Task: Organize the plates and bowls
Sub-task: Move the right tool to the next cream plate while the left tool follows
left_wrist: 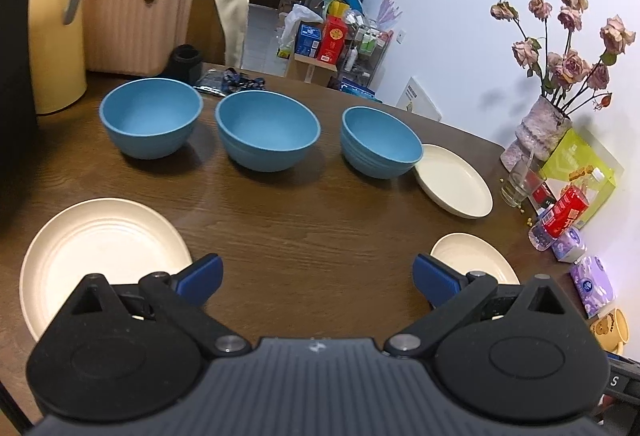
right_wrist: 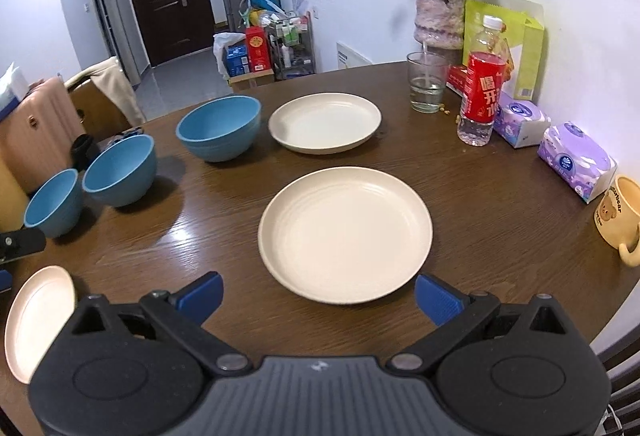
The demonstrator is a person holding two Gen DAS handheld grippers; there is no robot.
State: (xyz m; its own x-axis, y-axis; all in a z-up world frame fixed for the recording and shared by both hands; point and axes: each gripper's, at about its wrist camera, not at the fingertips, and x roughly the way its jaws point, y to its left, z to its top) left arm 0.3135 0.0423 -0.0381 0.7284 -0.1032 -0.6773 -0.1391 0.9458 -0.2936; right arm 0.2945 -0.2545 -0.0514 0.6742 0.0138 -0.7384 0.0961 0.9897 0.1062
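Claw status: both spread wide, nothing gripped, dishes not yet gathered.

Left claw (left_wrist: 318, 276) hovers over bare worktop (left_wrist: 304, 220), jaws apart, with one cream plate (left_wrist: 100, 248) at lower left of its frame and another at lower right. Three blue bowls (left_wrist: 268, 133) stand in a row across the frame's middle, apart from each other; the rightmost sits just beside a third plate (left_wrist: 456, 181). Right claw (right_wrist: 319, 296), jaws likewise apart, faces the near plate (right_wrist: 346, 232) at frame centre. Probable hazards: a shallow plate rim may slip from the pads if gripped at an angle; a wide sweep toward the far plate could strike the glass (right_wrist: 427, 83) or water bottle (right_wrist: 480, 87) at upper right.
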